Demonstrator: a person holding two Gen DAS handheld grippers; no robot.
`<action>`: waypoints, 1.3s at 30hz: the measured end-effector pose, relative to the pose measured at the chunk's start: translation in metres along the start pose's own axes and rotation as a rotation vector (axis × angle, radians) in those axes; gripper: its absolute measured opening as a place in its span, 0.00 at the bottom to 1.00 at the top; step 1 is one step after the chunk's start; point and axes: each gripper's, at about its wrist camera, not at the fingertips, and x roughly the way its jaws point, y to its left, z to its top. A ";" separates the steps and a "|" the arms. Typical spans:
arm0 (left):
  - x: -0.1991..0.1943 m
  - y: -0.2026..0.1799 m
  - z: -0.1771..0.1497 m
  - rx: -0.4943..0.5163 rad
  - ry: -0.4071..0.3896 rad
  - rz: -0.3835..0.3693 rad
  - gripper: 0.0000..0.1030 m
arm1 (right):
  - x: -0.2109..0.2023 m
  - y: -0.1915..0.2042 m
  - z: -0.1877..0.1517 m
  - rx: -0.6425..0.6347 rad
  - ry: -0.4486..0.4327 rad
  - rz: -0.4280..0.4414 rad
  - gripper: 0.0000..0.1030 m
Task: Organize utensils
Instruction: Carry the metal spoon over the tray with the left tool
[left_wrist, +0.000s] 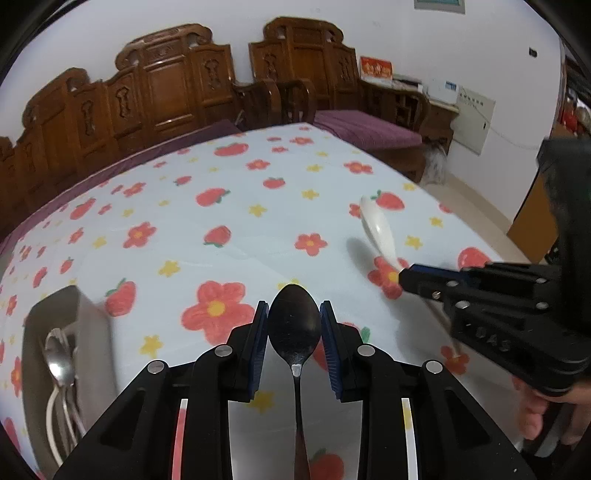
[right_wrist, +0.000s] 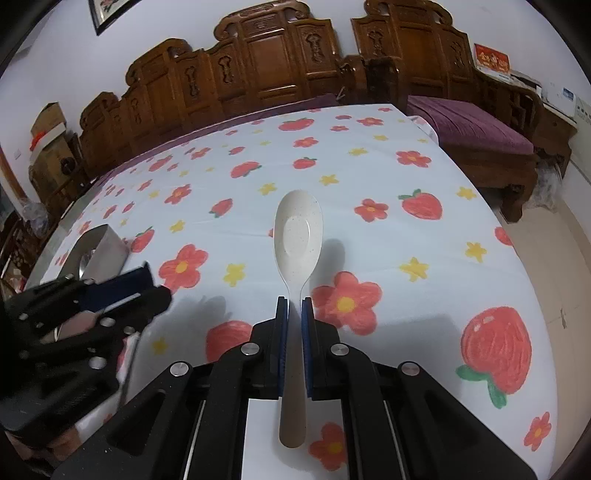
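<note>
A dark metal spoon (left_wrist: 294, 328) sits bowl-forward between the blue pads of my left gripper (left_wrist: 294, 306), which is shut on the sides of its bowl; the handle runs back under the gripper. A white speckled spoon (right_wrist: 298, 232) sticks forward and up from my right gripper (right_wrist: 294, 302), which is shut on its neck just below the bowl. Both spoons hang above the flowered tablecloth (right_wrist: 388, 177). From the left wrist view the right gripper (left_wrist: 404, 275) and white spoon (left_wrist: 378, 230) are at the right. My left gripper (right_wrist: 147, 280) shows at the left of the right wrist view.
A grey metal tray (left_wrist: 92, 314) at the table's left holds several metal spoons (left_wrist: 59, 362); it also shows as the tray (right_wrist: 110, 251) beyond the left gripper. Carved wooden benches (right_wrist: 280, 55) with purple cushions line the far side. A person's hand (left_wrist: 535, 410) grips the right tool.
</note>
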 end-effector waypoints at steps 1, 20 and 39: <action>-0.005 0.001 0.000 -0.004 -0.008 0.001 0.25 | -0.001 0.003 0.000 -0.007 -0.004 0.002 0.08; -0.073 0.063 0.005 -0.074 -0.087 0.103 0.25 | -0.018 0.077 -0.006 -0.170 -0.040 0.076 0.08; -0.091 0.168 -0.014 -0.195 -0.079 0.254 0.26 | -0.024 0.135 -0.019 -0.301 -0.037 0.135 0.08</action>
